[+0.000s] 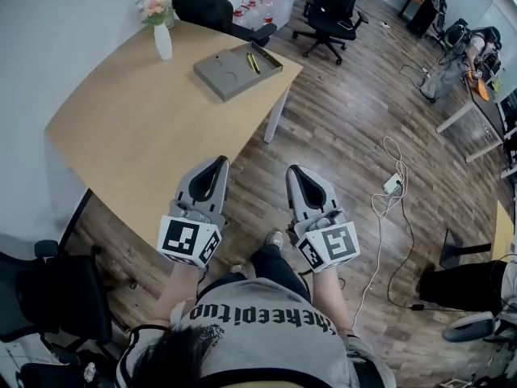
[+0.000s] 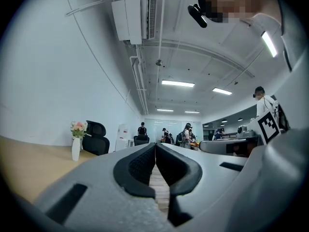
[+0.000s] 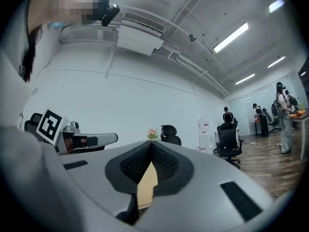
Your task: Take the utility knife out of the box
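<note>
At the far left of the counter (image 1: 121,128) stands a white vase (image 1: 162,39) of flowers. To its right, near the counter's far corner, lies the flat grey box (image 1: 226,75). The utility knife (image 1: 253,61) rests inside the box toward its right end. From the head view it is only a thin yellow-and-black streak, too small to make out its blade or slider.

The left hand-held gripper (image 1: 220,162) is held over the counter's near edge, well apart from the box, which lies up ahead of it. Its jaws are clenched tip to tip with nothing between them. In its own view only floor planks show through the slit behind the pads (image 2: 140,170), and the box cannot be made out.

The right hand-held gripper (image 1: 295,170) hangs just beside it over the wooden floor (image 1: 347,136), off the counter's edge and equally far from the knife. It is also clenched and empty. Its own view shows only a sliver of counter top behind the jaws.

A white cable (image 1: 388,196) trails across the floor at the right. The wearer's arms are cut off by the lower edge.
</note>
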`<action>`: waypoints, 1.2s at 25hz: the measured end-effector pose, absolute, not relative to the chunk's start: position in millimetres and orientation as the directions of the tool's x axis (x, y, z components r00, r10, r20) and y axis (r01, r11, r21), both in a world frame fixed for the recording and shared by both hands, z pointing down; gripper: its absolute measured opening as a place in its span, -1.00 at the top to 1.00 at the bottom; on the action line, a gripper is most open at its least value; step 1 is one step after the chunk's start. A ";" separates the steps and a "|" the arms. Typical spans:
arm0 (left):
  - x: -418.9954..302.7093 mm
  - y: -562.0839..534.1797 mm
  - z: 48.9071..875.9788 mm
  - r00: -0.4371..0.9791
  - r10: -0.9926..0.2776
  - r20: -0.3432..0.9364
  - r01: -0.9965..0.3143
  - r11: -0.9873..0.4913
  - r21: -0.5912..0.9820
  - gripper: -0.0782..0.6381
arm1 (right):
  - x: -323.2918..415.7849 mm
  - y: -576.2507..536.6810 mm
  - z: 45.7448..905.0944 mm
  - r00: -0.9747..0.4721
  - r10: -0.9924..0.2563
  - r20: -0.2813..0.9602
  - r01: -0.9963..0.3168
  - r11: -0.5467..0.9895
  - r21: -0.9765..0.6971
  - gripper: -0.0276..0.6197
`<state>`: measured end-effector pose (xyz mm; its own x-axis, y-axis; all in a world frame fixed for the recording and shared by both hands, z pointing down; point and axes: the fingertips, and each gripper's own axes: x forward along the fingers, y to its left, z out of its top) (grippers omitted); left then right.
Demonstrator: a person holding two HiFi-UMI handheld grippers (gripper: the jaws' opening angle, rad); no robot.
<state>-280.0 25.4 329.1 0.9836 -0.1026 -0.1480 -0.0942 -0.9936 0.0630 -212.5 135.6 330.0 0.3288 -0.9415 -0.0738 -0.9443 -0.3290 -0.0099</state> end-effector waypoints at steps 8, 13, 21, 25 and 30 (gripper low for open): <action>-229.6 16.1 321.4 0.980 -0.128 -0.151 -0.122 -0.991 0.050 0.73 | -159.4 121.6 323.3 0.297 -0.951 -0.085 -0.955 -0.298 -0.004 0.90; -197.7 13.5 318.2 0.977 -0.149 -0.153 -0.143 -0.989 0.045 0.73 | -126.2 116.0 322.0 0.271 -0.959 -0.084 -0.962 -0.271 -0.005 0.90; -149.9 13.7 315.7 0.970 -0.191 -0.148 -0.187 -0.981 0.046 0.73 | -74.9 112.5 319.3 0.225 -0.971 -0.083 -0.974 -0.225 -0.008 0.90; -128.1 18.6 314.9 0.965 -0.216 -0.146 -0.211 -0.976 0.046 0.73 | -50.5 114.7 318.8 0.201 -0.976 -0.081 -0.980 -0.201 -0.009 0.90; -105.0 22.4 315.4 0.956 -0.253 -0.147 -0.249 -0.967 0.049 0.73 | -26.6 115.3 321.7 0.161 -0.984 -0.074 -0.987 -0.161 -0.006 0.90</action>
